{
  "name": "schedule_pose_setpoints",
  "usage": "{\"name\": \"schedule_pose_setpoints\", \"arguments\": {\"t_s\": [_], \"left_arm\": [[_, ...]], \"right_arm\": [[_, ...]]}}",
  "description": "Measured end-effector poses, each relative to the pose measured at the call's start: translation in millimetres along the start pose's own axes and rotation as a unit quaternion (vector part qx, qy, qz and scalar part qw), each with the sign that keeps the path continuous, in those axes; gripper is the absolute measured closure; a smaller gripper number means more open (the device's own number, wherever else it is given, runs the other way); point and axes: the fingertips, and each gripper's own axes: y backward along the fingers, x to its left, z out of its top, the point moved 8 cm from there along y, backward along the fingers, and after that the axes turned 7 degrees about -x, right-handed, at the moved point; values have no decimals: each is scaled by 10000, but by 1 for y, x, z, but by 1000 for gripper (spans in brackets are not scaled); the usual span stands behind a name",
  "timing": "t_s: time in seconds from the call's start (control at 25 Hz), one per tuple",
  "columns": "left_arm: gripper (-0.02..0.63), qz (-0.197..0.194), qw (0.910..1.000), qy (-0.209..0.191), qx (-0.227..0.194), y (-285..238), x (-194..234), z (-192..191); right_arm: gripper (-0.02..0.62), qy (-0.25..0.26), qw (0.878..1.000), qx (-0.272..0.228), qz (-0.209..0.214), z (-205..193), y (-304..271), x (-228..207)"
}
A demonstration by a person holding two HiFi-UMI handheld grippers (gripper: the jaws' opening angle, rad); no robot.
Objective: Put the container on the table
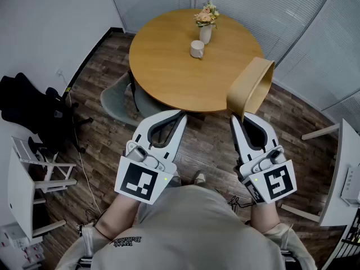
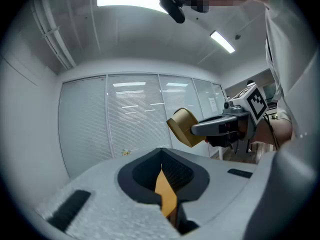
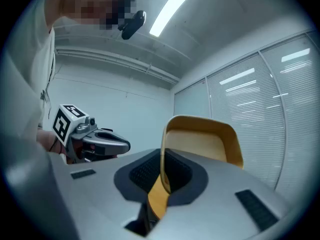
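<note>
The container (image 1: pixel 252 88) is pinched at its wall by the right gripper (image 1: pixel 238 122) for carrying to the table (image 1: pixel 169 66); the left gripper (image 1: pixel 178 118) is closed, empty.

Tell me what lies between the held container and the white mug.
Only bare table, as the head view shows: nothing stands between the container, held by the right gripper, and the mug.
</note>
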Motion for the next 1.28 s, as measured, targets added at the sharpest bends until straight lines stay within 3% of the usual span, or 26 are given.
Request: {"name": "schedule_pose_setpoints", "arguments": {"t_s": [0.8,1.28], "left_arm": [[584,169,9998,-43,111,-11,-16,-3],[584,559,9981,-62,256,-16,-38,-4]], "right_arm": [[561,-95,9998,-95,146,-4,8,-14],[561,-265,9984,-183,469,-10,19,-33]]}}
